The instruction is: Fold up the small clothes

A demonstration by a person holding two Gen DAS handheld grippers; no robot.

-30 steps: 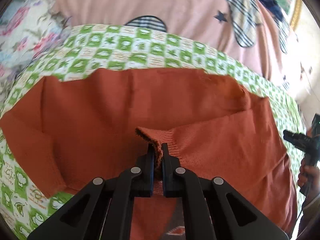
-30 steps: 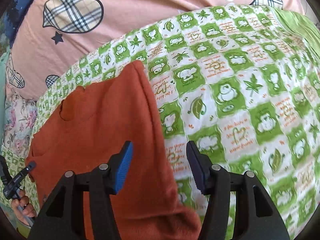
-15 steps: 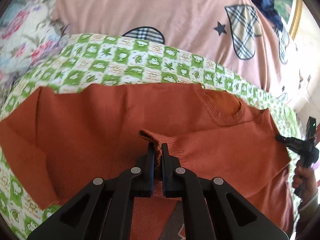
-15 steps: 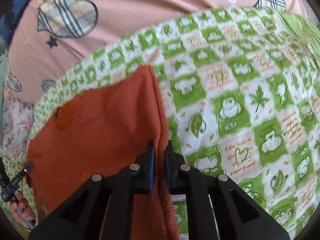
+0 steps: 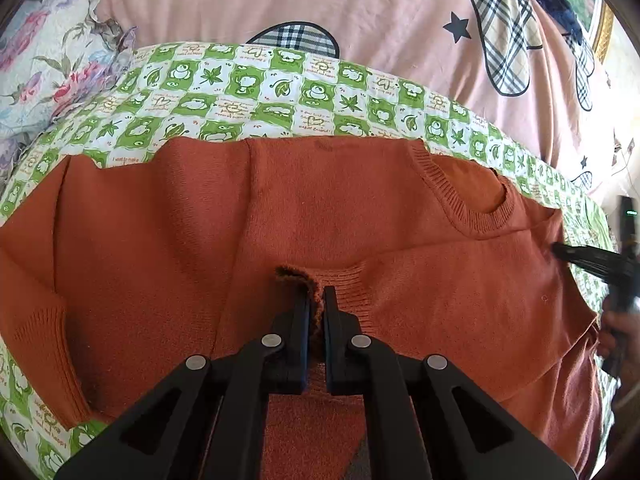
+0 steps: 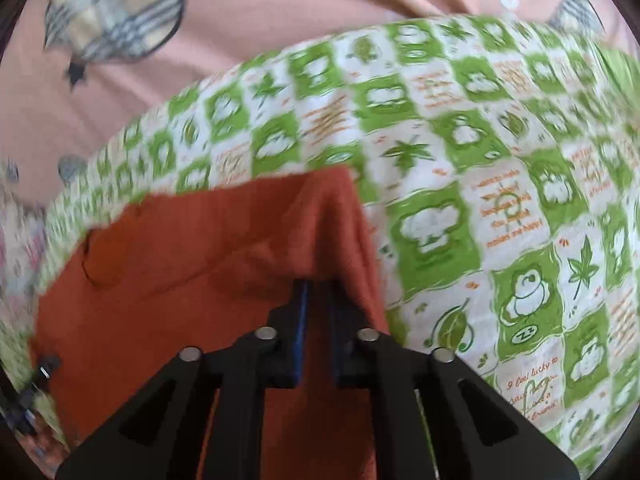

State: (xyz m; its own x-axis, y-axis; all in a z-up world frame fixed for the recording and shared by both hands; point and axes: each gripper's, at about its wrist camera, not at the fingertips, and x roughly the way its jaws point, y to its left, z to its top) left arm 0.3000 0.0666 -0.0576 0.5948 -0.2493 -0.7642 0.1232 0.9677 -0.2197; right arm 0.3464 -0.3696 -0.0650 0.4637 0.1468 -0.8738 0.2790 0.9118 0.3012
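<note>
1. The left gripper (image 5: 316, 304) reaches forward low over the bed. Its two fingers are pressed almost together, and they pinch the ribbed cuff (image 5: 308, 280) of one sleeve.
2. The right gripper (image 6: 318, 296) also points forward. Its fingers are nearly closed too, and they hold a raised fold of the orange sweater (image 6: 200, 264). The cloth stands up like a little tent over the tips. This view is blurry.
3. In the left view, the right gripper (image 5: 560, 250) shows far off at the edge, touching the sweater's side, with a hand (image 5: 618, 326) behind it.
4. The orange sweater (image 5: 160, 240) lies flat on the green and white checked sheet (image 5: 280, 100). Its long side runs from left to right in the left view. The round neck hole (image 5: 472, 196) sits toward the right.
5. The sleeve in the left gripper is folded across the sweater's front.
6. The sweater is knitted, rust orange, with ribbed edges at the neck and cuffs.
7. Behind the sheet is a pink blanket (image 5: 360, 8) with plaid hearts and stars. A flowery cloth (image 5: 44, 48) lies at the left.
</note>
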